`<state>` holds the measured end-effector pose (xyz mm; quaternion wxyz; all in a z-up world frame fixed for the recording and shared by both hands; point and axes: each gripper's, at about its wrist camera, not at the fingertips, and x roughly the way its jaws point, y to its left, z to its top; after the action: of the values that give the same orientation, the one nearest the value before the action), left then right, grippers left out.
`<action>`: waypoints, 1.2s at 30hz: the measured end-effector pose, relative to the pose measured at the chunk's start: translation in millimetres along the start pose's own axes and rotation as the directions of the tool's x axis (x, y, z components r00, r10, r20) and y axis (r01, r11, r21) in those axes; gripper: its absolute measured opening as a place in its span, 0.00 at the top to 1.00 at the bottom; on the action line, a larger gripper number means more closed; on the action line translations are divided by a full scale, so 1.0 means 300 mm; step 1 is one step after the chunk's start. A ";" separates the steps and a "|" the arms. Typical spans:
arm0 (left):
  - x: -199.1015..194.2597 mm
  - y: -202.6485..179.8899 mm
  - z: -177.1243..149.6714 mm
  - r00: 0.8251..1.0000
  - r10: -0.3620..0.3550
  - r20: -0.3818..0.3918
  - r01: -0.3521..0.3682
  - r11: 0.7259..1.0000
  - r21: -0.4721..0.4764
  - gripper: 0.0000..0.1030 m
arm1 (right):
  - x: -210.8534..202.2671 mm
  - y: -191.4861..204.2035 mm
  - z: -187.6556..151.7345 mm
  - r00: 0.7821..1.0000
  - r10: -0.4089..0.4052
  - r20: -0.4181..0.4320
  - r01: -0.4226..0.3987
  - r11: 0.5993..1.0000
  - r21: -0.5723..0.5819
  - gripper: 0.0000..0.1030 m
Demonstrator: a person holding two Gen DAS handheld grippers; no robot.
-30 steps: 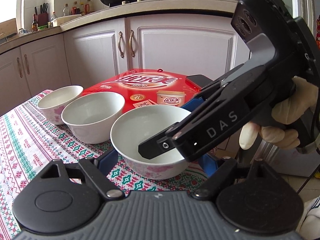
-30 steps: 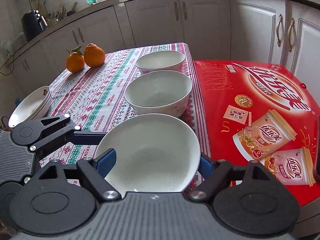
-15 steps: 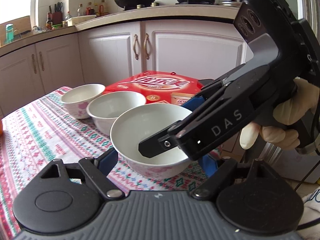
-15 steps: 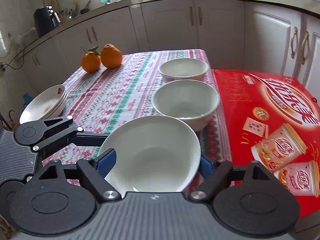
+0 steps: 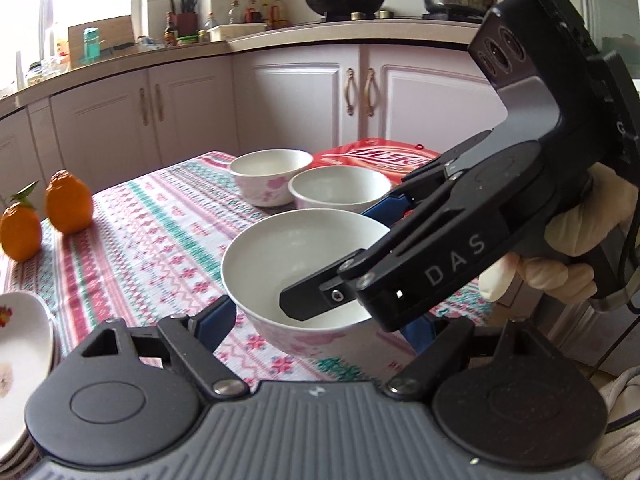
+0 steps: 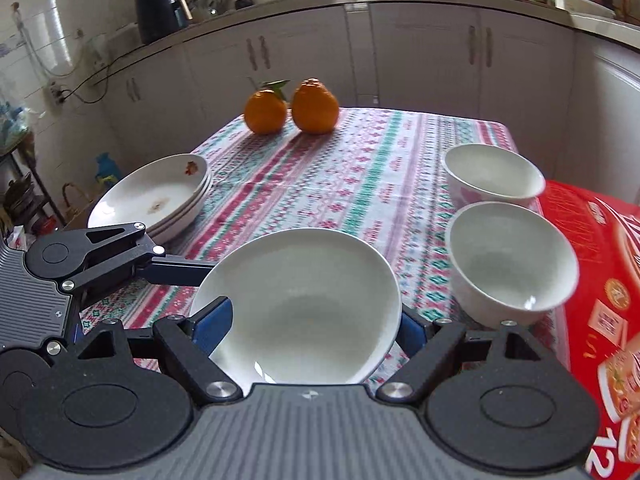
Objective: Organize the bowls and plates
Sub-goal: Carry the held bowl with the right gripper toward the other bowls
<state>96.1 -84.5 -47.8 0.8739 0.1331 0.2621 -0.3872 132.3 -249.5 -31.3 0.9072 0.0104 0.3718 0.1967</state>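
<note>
White letters "DAS" stand on the black right claw (image 5: 384, 216) in the left wrist view. The red box (image 6: 600, 280) carries "12" at its lower corner; its other print is unreadable.

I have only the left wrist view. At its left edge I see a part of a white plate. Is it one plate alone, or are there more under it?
Observer: The right wrist view shows a stack of plates; about three rims are visible.
Operator: Is the top plate clean?
Observer: No, a brownish stain lies near its middle.
Operator: A black linkage hides the near side of the bowl from me. Do both pads of the right hand-held gripper touch it?
Observer: Yes, the bowl sits between its two blue pads, one against each side.
</note>
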 end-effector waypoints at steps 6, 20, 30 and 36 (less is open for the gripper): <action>-0.010 0.054 -0.023 0.999 0.037 -0.006 -0.037 0.999 -0.035 0.16 | 0.065 0.038 0.041 0.999 0.036 -0.012 -0.036 0.999 -0.024 0.14; -0.008 0.155 -0.055 0.996 0.082 -0.021 -0.084 0.994 -0.075 0.16 | 0.176 0.074 0.092 0.997 0.073 -0.026 -0.073 0.997 -0.028 0.14; 0.000 0.172 -0.064 0.997 0.069 -0.028 -0.071 0.994 -0.089 0.16 | 0.194 0.078 0.095 0.997 0.067 -0.031 -0.067 0.998 -0.020 0.14; 0.005 0.178 -0.063 0.998 0.063 -0.027 -0.065 0.994 -0.091 0.16 | 0.202 0.073 0.089 0.997 0.063 -0.036 -0.063 0.998 -0.017 0.14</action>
<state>130.3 -41.7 -62.6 0.8878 0.1060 0.2858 -0.3448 181.8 -203.8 -48.9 0.8938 0.0104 0.3856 0.2286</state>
